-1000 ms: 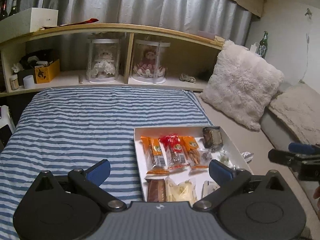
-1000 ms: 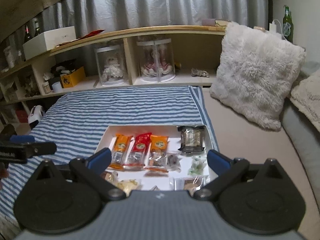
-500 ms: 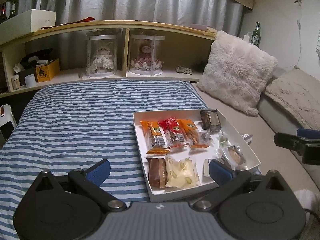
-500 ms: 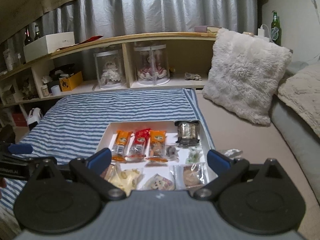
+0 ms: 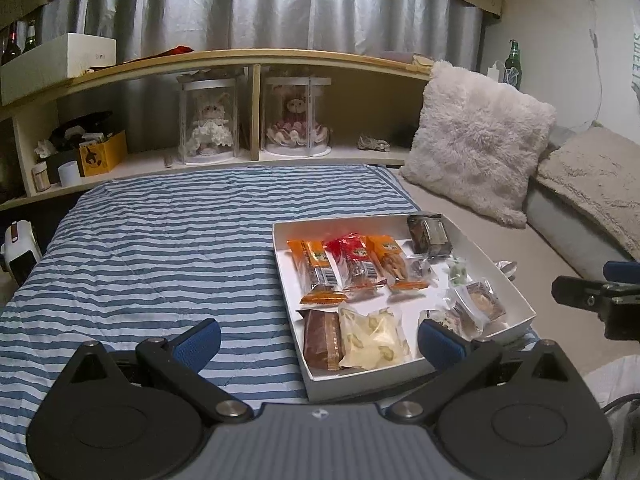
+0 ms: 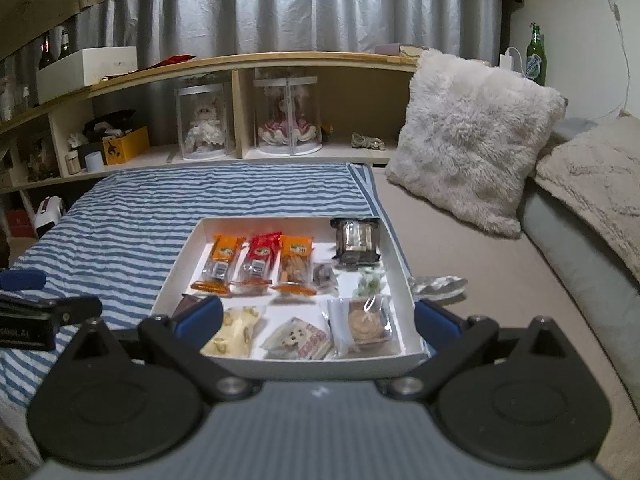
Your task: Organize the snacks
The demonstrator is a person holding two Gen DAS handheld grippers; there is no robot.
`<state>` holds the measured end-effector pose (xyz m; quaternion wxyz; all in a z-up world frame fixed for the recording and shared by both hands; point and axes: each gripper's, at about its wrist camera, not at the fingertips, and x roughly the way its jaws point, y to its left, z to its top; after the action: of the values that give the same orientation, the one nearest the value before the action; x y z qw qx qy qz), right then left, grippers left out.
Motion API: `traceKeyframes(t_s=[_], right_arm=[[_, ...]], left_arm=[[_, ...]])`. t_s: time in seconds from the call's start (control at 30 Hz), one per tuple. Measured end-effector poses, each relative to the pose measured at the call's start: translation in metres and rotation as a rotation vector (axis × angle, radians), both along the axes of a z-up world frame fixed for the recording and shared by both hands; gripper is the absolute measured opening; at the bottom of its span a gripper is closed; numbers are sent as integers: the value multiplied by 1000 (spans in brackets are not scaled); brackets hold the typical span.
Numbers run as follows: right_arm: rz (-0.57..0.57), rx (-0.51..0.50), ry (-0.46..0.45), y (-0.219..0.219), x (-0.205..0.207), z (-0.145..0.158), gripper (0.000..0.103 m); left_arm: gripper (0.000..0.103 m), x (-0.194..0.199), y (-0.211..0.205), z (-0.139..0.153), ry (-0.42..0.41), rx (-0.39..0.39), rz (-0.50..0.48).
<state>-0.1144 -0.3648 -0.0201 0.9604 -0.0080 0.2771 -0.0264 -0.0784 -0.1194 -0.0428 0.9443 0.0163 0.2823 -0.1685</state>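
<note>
- The bed (image 5: 168, 240) with its striped cover carries the white tray (image 5: 516, 300), where nearly all the snacks lie in rows.
- One silver wrapper (image 6: 438, 284) lies outside, just beside the tray's right wall; fetching it looks like the remaining step.
- Right gripper (image 6: 318, 316) and left gripper (image 5: 320, 334) hover with jaws spread apart, holding nothing.

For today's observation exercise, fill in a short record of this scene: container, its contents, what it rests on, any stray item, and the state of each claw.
container: white tray
contents: wrapped snacks, including a red packet between two orange ones
surface: striped blanket
stray item: silver wrapper, outside the tray on its right
left claw: open, empty
right claw: open, empty
</note>
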Motion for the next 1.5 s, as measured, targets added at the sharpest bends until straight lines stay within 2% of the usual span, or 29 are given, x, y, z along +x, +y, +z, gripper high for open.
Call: traceKeyframes(t_s=[1.5], right_arm=[[1,-6,18,1,3,-9,102]], left_arm=[[103,0,5,-1,-2,0,4]])
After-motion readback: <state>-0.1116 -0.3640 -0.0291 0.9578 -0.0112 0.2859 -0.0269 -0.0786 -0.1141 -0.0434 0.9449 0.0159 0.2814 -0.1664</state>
